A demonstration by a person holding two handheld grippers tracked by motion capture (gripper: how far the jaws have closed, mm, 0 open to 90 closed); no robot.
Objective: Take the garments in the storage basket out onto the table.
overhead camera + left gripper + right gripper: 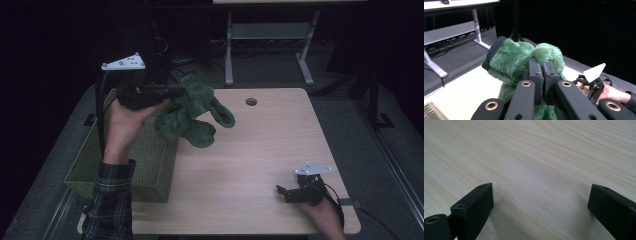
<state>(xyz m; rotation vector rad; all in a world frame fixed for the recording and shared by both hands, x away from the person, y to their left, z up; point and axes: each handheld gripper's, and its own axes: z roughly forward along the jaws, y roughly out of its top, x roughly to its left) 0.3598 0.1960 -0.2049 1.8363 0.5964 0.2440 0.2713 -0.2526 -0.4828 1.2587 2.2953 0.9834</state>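
A green plush toy (192, 111) hangs in the air over the table's left side, beside the basket. My left gripper (172, 93) is shut on its fur near the top; in the left gripper view the toy (514, 60) bulges around the pinched jaws of that gripper (543, 75), and a dark knitted cuff (492, 51) shows on it. My right gripper (284, 192) rests low at the table's front right corner, open. In the right gripper view that gripper (540, 202) has its jaws wide apart over bare wood with nothing between them.
A green woven basket (142, 165) stands at the table's left edge under my left forearm. The light wooden table (260, 150) has a round cable hole (251, 101) at the back. A white desk frame (270, 35) stands on the floor behind.
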